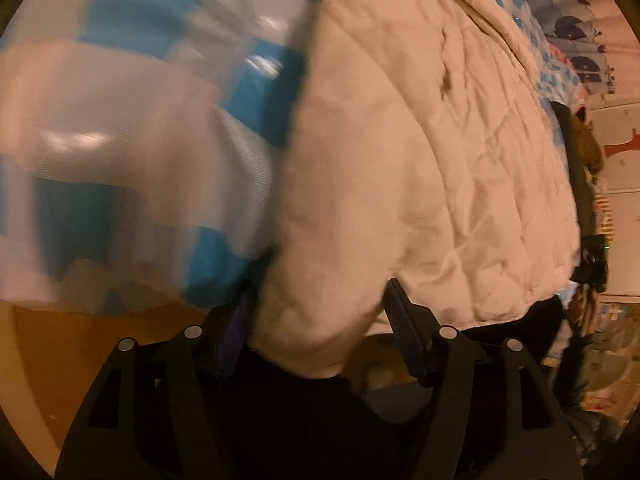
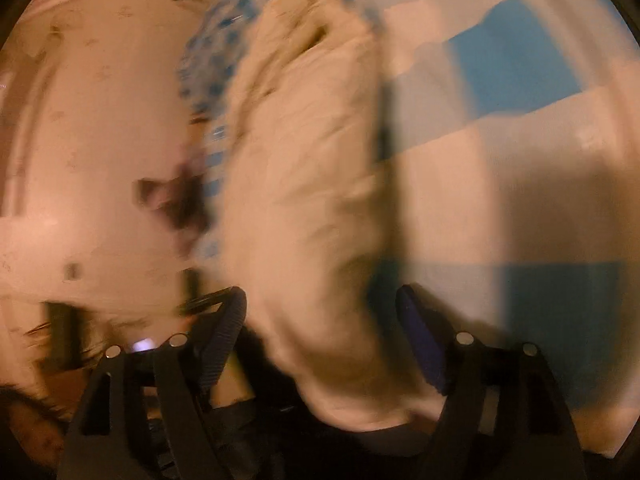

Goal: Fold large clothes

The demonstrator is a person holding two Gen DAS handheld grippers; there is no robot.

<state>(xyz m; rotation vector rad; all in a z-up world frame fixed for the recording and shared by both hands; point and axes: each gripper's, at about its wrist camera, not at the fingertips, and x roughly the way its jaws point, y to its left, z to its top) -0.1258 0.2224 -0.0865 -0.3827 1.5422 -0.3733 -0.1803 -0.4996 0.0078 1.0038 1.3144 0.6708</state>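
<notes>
Much of what we see is smeared by motion blur. In the left wrist view the blue-and-white checked sheet [image 1: 132,132] at the left is a soft wash of squares, its lower edge cut off by the lens rim, and we cannot make out its weave. To its right, the cream quilted garment [image 1: 420,152] is sharper and fills the middle of the frame, lying along the checked sheet. One bunched end hangs down between the fingers of our left gripper [image 1: 318,328]. The fingers [image 1: 402,328] stand spread, with cloth filling the gap; the left one is partly hidden by fabric, so we cannot tell whether the pads actually press it. Further right, a whale-print fabric [image 1: 568,28] runs along the far edge, and beyond it a dark shape near the wall is too small to identify.

The right wrist view is blurred throughout. At the left a pale wall [image 2: 100,140] carries marks we cannot read. In the middle the same cream garment descends between the fingers of our right gripper [image 2: 320,320], spread wide, with the left finger [image 2: 228,320] at the cloth's edge; a firm grip cannot be confirmed. The checked sheet fills the right side.

No containers or legible writing show.
</notes>
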